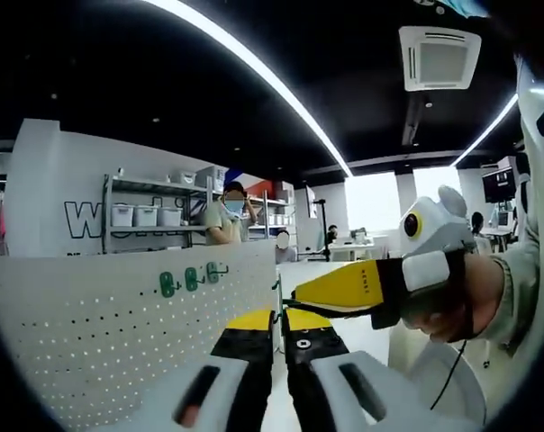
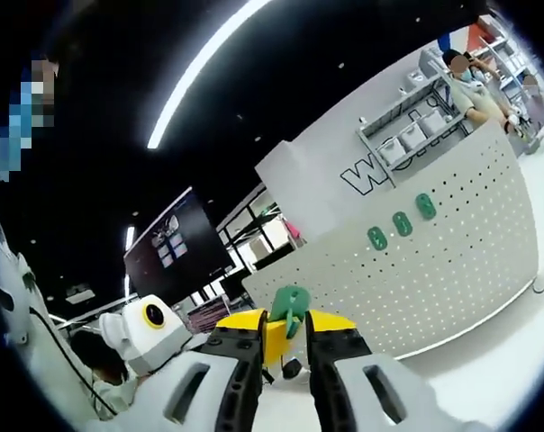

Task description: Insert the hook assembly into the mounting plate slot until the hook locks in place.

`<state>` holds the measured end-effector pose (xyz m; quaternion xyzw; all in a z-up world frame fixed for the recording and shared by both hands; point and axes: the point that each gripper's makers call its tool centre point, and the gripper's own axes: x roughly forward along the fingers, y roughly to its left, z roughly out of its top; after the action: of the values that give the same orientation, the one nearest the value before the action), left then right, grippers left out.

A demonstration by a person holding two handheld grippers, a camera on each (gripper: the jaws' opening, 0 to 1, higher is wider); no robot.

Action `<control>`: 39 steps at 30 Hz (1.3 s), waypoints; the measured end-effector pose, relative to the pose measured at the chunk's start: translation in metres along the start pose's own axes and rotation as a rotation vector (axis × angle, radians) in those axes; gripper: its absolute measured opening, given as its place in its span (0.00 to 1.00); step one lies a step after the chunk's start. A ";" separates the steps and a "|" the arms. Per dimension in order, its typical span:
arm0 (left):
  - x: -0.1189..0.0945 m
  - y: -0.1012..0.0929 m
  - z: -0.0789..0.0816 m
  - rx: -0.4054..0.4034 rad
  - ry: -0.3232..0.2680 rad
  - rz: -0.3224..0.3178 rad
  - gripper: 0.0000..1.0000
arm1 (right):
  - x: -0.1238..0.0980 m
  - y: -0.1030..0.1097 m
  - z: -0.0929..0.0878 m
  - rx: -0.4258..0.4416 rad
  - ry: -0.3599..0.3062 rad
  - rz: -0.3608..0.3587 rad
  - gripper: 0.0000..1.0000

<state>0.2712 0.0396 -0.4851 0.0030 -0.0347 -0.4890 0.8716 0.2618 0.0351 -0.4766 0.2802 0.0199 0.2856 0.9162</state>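
The right gripper (image 2: 284, 346) is clenched on a green hook (image 2: 291, 308), which stands up between its jaw tips. In the left gripper view, the left gripper (image 1: 279, 331) has its jaws drawn together with only a thin dark sliver between them; whether they pinch anything I cannot tell. The right gripper comes into that view from the right, its yellow jaw pointing at the left jaw tips, close by.

Beyond stands a white pegboard (image 2: 452, 261), well apart from both grippers. Three green plates (image 2: 402, 222) sit in a row near its top edge.

The hook has yet to reach a plate. To do this well, I judge it should be squared to one slot, then pushed steadily until it catches, keeping the plates in sight.
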 end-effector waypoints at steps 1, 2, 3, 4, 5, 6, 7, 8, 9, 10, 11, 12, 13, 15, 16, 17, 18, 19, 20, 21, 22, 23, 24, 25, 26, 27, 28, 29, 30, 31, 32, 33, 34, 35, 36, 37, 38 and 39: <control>0.000 0.000 0.001 -0.001 -0.005 0.002 0.04 | 0.000 0.000 0.000 0.012 -0.004 0.002 0.14; 0.000 -0.001 0.002 0.000 -0.007 0.002 0.04 | 0.000 0.001 0.000 0.018 -0.006 0.002 0.13; 0.000 -0.001 0.002 0.000 -0.008 0.001 0.04 | 0.000 0.000 0.001 0.036 -0.017 -0.002 0.12; 0.000 -0.002 0.002 0.003 -0.010 0.000 0.04 | 0.000 0.000 0.002 0.038 -0.021 -0.003 0.10; 0.000 -0.003 0.003 0.005 -0.010 0.000 0.04 | 0.000 -0.001 0.002 0.044 -0.026 -0.004 0.09; 0.000 -0.004 0.003 0.008 -0.011 0.000 0.04 | 0.000 -0.002 0.003 0.056 -0.026 -0.009 0.08; 0.000 -0.005 0.003 0.012 -0.012 0.000 0.04 | 0.000 -0.002 0.002 0.045 -0.023 -0.012 0.08; 0.000 -0.005 0.004 0.020 -0.013 0.006 0.04 | 0.000 -0.002 0.003 0.038 -0.024 -0.014 0.07; 0.000 -0.005 0.004 0.029 -0.012 0.009 0.04 | 0.000 -0.002 0.003 0.036 -0.025 -0.015 0.07; 0.000 -0.005 0.004 0.031 -0.013 0.010 0.04 | 0.000 -0.001 0.003 0.034 -0.024 -0.014 0.07; 0.000 -0.005 0.004 0.038 -0.012 0.013 0.04 | 0.000 -0.001 0.003 0.030 -0.023 -0.013 0.07; 0.000 -0.005 0.004 0.045 -0.011 0.016 0.04 | 0.000 -0.001 0.003 0.014 -0.018 -0.019 0.06; 0.000 -0.006 0.004 0.055 -0.010 0.017 0.04 | -0.001 -0.001 0.003 0.000 -0.015 -0.022 0.05; 0.000 -0.006 0.004 0.062 -0.007 0.017 0.04 | -0.001 -0.002 0.003 -0.003 -0.008 -0.022 0.05; 0.000 -0.006 0.004 0.060 -0.009 0.016 0.04 | -0.001 -0.002 0.003 -0.005 -0.008 -0.023 0.04; 0.001 -0.006 0.003 0.056 -0.006 0.011 0.04 | -0.001 -0.002 0.004 -0.032 -0.006 -0.026 0.04; 0.001 -0.006 0.002 0.058 0.002 0.012 0.04 | -0.001 0.000 0.003 -0.043 0.000 -0.026 0.03; 0.001 -0.007 0.003 0.052 -0.006 0.011 0.04 | -0.001 0.000 0.004 -0.078 -0.005 -0.029 0.03; 0.001 -0.007 0.003 0.041 -0.010 0.009 0.04 | -0.001 0.001 0.005 -0.088 -0.009 -0.028 0.03; 0.002 -0.007 0.003 0.036 -0.008 0.007 0.04 | -0.001 0.003 0.006 -0.087 -0.014 -0.025 0.02; 0.003 -0.007 0.002 0.045 -0.001 0.010 0.04 | -0.001 0.004 0.004 -0.099 -0.007 -0.030 0.02; 0.003 -0.007 0.002 0.045 -0.003 0.009 0.04 | 0.000 0.004 0.006 -0.157 -0.011 -0.028 0.02; 0.003 -0.007 0.002 0.040 -0.003 0.010 0.04 | 0.000 0.006 0.005 -0.149 -0.012 -0.026 0.02; 0.003 -0.007 0.002 0.033 -0.003 0.011 0.04 | 0.000 0.006 0.005 -0.142 -0.011 -0.026 0.02; 0.003 -0.007 0.002 0.033 -0.003 0.011 0.05 | -0.001 0.006 0.005 -0.146 -0.011 -0.026 0.02; 0.003 -0.007 0.003 0.033 -0.003 0.011 0.05 | -0.001 0.006 0.005 -0.151 -0.009 -0.026 0.02; 0.003 -0.007 0.003 0.030 -0.003 0.012 0.05 | -0.001 0.006 0.005 -0.152 -0.010 -0.025 0.02; 0.003 -0.007 0.003 0.030 -0.003 0.013 0.05 | -0.001 0.006 0.005 -0.156 -0.010 -0.026 0.02; 0.003 -0.007 0.003 0.028 -0.002 0.013 0.05 | -0.001 0.007 0.005 -0.167 -0.011 -0.027 0.01; 0.003 -0.007 0.003 0.025 -0.002 0.013 0.06 | -0.001 0.007 0.005 -0.168 -0.012 -0.027 0.01; 0.003 -0.008 0.002 0.019 -0.002 0.008 0.07 | -0.001 0.007 0.005 -0.165 -0.013 -0.028 0.01; 0.003 -0.009 0.002 0.016 0.000 0.005 0.08 | -0.001 0.007 0.005 -0.167 -0.012 -0.029 0.01; 0.003 -0.009 0.002 0.015 0.000 0.005 0.09 | -0.002 0.006 0.005 -0.173 -0.012 -0.031 0.01; 0.003 -0.009 0.001 0.016 0.001 0.003 0.10 | -0.002 0.006 0.005 -0.170 -0.013 -0.032 0.01; 0.003 -0.010 0.000 0.016 0.005 0.000 0.11 | -0.002 0.006 0.005 -0.168 -0.014 -0.031 0.01; 0.003 -0.010 -0.001 0.013 0.011 -0.001 0.12 | -0.003 0.006 0.005 -0.169 -0.016 -0.031 0.01; 0.003 -0.010 -0.002 0.012 0.012 -0.001 0.13 | -0.003 0.006 0.006 -0.171 -0.018 -0.033 0.01; 0.003 -0.011 -0.003 0.008 0.015 -0.003 0.14 | -0.003 0.005 0.006 -0.169 -0.018 -0.032 0.01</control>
<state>0.2638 0.0313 -0.4886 0.0101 -0.0299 -0.4902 0.8710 0.2577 0.0341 -0.4690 0.2039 -0.0081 0.2689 0.9413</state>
